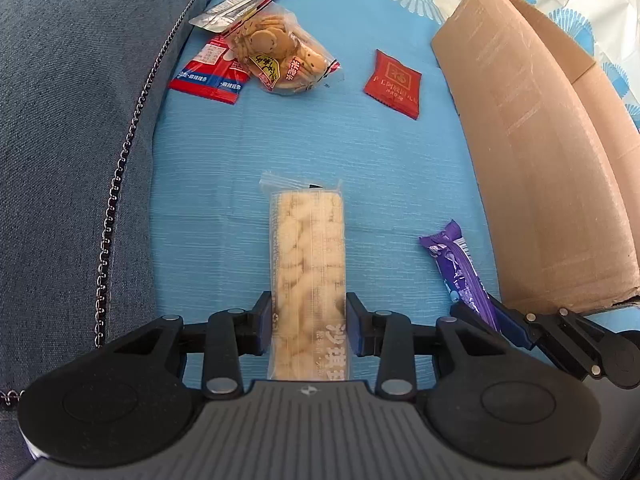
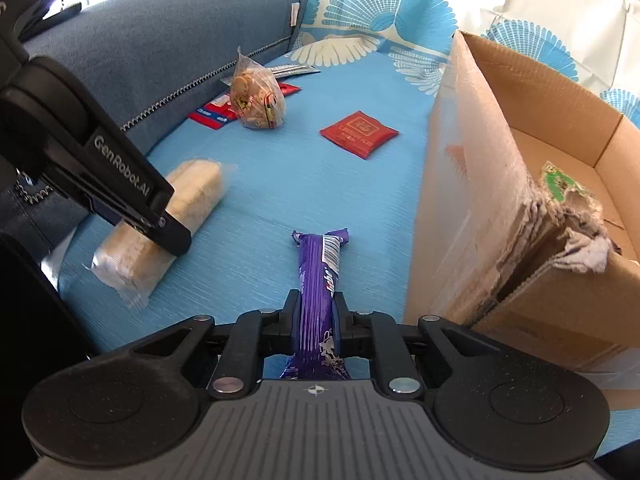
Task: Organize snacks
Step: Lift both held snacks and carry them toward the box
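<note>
My left gripper (image 1: 308, 320) is shut on a long clear-wrapped beige rice-crisp bar (image 1: 308, 256), which lies on the blue sheet; it also shows in the right wrist view (image 2: 188, 204) with the left gripper (image 2: 168, 224) clamped across it. My right gripper (image 2: 315, 316) is shut on a purple snack bar (image 2: 318, 276), also seen in the left wrist view (image 1: 460, 268). A red square packet (image 1: 394, 82) (image 2: 359, 132), a clear bag of biscuits (image 1: 276, 52) (image 2: 256, 96), a red-and-blue packet (image 1: 208, 74) and a silver packet (image 1: 240, 4) lie farther off.
An open cardboard box (image 2: 480, 184) (image 1: 528, 152) stands on the right, with a green packet (image 2: 560, 184) inside; its near corner is torn. A grey-blue sofa cushion (image 1: 72, 120) with a zipper edges the left side.
</note>
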Demonstrator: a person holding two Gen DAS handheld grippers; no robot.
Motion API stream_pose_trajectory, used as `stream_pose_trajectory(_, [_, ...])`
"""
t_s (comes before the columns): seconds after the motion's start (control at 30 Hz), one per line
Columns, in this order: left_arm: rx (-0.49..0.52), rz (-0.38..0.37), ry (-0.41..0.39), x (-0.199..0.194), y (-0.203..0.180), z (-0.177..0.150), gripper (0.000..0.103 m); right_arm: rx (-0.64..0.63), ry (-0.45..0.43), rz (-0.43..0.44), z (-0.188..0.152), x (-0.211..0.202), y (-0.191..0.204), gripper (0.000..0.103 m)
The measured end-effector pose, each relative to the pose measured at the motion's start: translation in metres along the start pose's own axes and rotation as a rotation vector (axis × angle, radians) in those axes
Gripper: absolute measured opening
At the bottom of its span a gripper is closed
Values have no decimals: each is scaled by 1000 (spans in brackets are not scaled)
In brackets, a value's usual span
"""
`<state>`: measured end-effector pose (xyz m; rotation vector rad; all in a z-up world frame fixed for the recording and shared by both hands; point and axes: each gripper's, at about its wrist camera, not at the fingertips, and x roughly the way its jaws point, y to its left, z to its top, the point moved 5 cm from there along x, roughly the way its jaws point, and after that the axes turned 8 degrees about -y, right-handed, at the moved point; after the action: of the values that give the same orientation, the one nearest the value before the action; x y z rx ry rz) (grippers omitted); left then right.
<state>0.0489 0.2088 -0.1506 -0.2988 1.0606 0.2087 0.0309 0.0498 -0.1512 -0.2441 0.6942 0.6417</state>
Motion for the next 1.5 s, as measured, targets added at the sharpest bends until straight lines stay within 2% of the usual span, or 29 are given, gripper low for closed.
stream_pose_trajectory(0.53, [2,-4,-28,-7,-3,-3,40,-10,5,-31,-3,0,-4,14])
stream_pose_trajectory(0.73, [-3,-20,-58,-14,-2,-3,40,24,-44,-3,0,-6,-4,15])
stream_pose_trajectory(0.93, [-11,-30,-79,-21,1,-4,40,5,-70,14,3,-11,-1,15])
stream_pose_trajectory(1.3, [-12,-61,-171,-43,-3,-6,40,-19,-170,30,15,-36,2,15])
stream_pose_trajectory(1.5, [-41,-87,-230,-55,3,-5,40,3,-315,47,42,-75,-9,15])
